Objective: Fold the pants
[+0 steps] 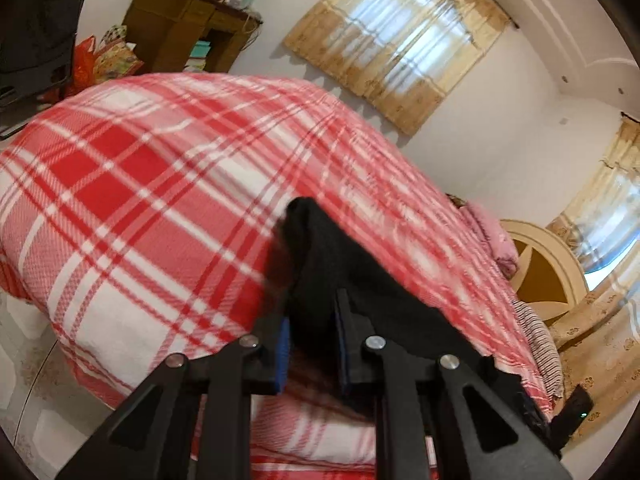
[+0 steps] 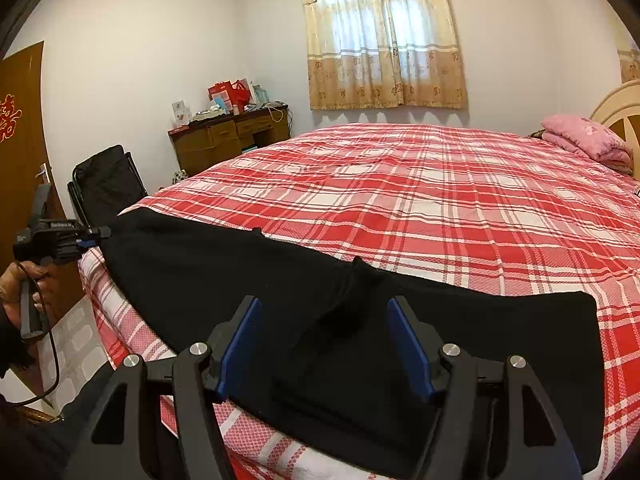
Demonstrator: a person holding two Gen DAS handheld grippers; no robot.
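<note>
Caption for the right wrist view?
Open right hand-held gripper above black pants on the plaid bed; left hand-held gripper pinches their far end.

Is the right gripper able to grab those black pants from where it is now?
Probably yes. The right gripper is open, and the black pants lie on the plaid bedspread directly ahead, with nothing in between.

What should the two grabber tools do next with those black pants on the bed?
Probably the right gripper should close on the pants. Its jaws stand wide open over the cloth, while the left gripper already pinches the far end at the corner of the plaid bed. With both ends held, the pants could be lifted and folded.
</note>
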